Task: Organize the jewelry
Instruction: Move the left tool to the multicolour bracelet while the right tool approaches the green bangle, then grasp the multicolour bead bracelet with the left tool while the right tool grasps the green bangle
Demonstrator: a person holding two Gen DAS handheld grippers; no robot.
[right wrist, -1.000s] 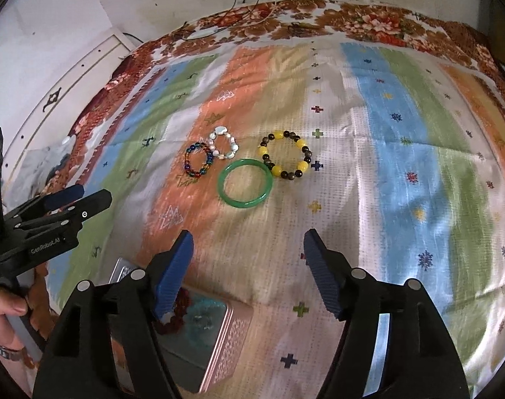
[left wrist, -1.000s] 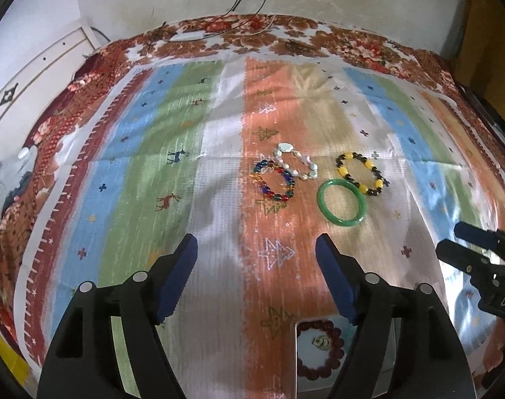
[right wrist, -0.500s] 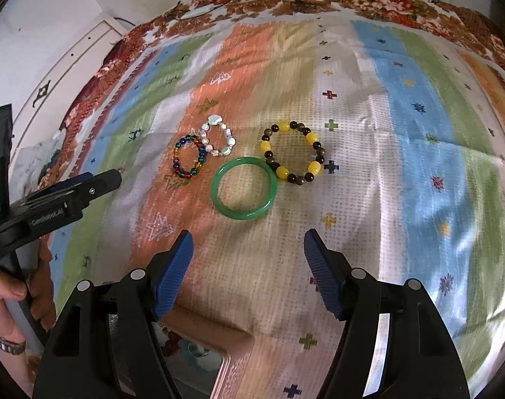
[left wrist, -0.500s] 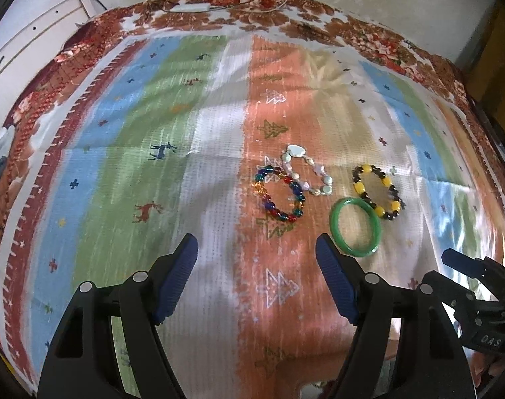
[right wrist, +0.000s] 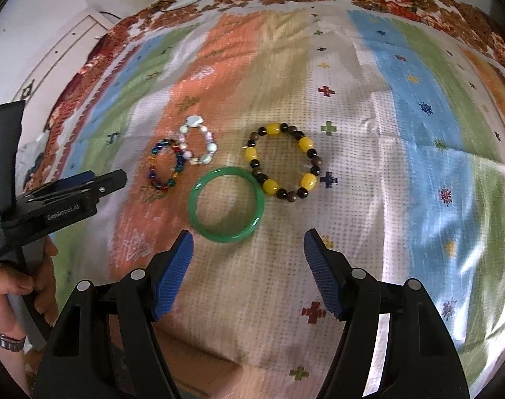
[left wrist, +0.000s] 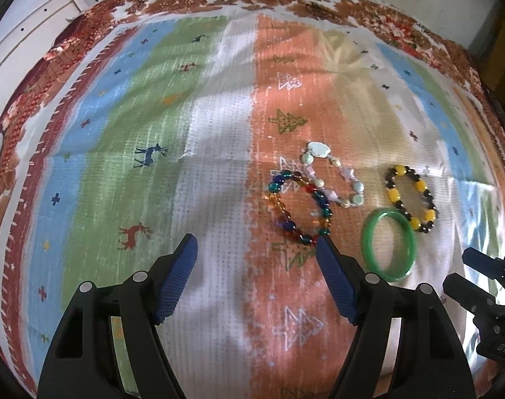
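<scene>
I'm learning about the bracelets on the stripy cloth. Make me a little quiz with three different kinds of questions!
1. True or false: the left hand-held gripper is shut on the green bangle.
2. Multiple choice: which bracelet lies closest to the right hand-held gripper?
A. the multicolored glass bead bracelet
B. the green bangle
C. the pale stone bracelet
3. Fill in the blank: the bracelet with dark beads also has big ______ beads.

Key:
1. False. Both grippers are open and empty, and the bangle lies on the cloth.
2. B
3. yellow
</scene>
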